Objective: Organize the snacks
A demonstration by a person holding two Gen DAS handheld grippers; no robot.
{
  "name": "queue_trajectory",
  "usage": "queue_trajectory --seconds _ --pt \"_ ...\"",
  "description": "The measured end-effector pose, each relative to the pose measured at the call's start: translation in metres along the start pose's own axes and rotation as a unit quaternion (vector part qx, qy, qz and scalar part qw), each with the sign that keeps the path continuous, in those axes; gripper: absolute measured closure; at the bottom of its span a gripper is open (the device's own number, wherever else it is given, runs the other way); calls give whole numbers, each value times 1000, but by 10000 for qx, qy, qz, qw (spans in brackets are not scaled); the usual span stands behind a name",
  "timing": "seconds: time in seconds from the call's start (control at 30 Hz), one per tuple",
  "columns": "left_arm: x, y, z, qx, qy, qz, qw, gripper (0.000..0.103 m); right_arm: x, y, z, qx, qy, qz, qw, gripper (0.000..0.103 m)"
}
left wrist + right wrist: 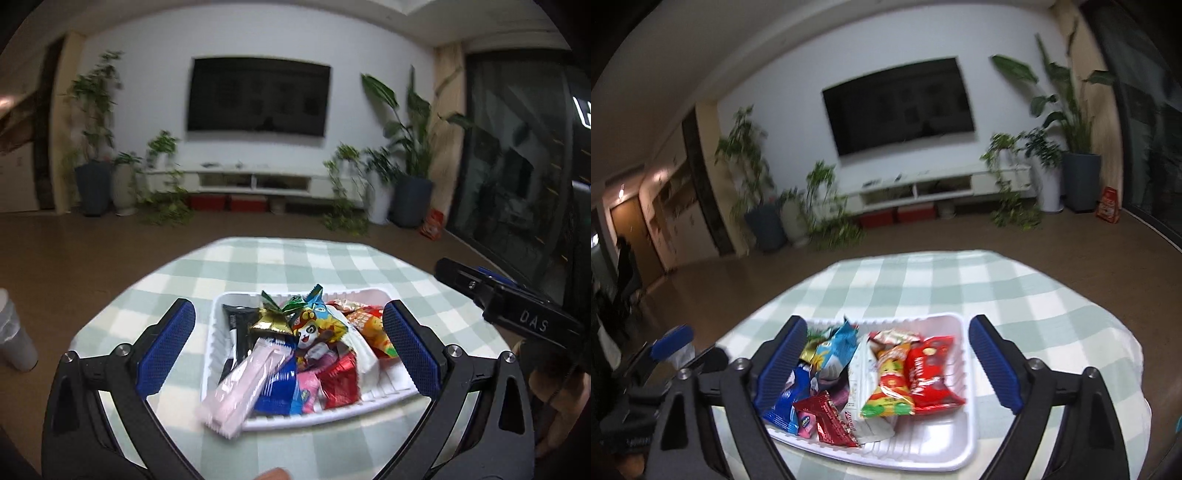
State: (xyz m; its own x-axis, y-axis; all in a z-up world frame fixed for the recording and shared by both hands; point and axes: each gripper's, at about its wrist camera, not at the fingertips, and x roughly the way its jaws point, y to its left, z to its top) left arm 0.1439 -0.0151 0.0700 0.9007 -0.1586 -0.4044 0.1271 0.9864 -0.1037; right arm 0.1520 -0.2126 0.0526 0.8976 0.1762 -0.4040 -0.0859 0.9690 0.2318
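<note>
White tray (218, 354) brims with wrapped snacks (314, 343); left claw (288, 354) and right claw (886, 365) both gape apart, empty.

A table (258, 266) under a green-checked cloth (1015, 295) carries a white tray (218, 325) near its front edge.

A dark television (258, 98) hangs at twelve o'clock, potted plants (410, 158) flanking a white console (255, 181); checked tablecloth (295, 258) below.
</note>
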Motion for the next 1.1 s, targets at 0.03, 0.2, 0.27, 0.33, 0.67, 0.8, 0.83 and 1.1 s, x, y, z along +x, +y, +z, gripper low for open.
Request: queue_trajectory --seconds 0.03,0.2,0.27,0.33,0.67,0.8,0.83,1.1 --pt "-12 -2 -4 -87 -65 7 9999 0 -7 -2 -1 53 -85 -39 9999 5" --pt "-54 -7 -40 -450 148 26 9989 0 -52 -5 -19 133 -313 -190 9992 0" --pt "-62 -4 -58 -593 457 11 9972 0 -65 -1 -30 28 -259 -219 9994 0" --pt "-68 -2 -68 -591 571 147 9965 0 -77 6 -42 -129 -181 -241 9995 0" --pt "-108 -2 -111 -550 808 568 9936 0 -121 29 -94 -617 118 -457 9970 0" --pt "-107 -6 -116 -396 933 718 9923 0 -122 35 -106 -739 248 -625 9950 0" --pt "-106 -7 -118 -358 989 779 9914 0 -121 35 -108 -765 285 -669 9944 0" --pt "-86 -7 -120 -244 1247 978 9871 0 -112 31 -116 -670 558 -832 9927 0"
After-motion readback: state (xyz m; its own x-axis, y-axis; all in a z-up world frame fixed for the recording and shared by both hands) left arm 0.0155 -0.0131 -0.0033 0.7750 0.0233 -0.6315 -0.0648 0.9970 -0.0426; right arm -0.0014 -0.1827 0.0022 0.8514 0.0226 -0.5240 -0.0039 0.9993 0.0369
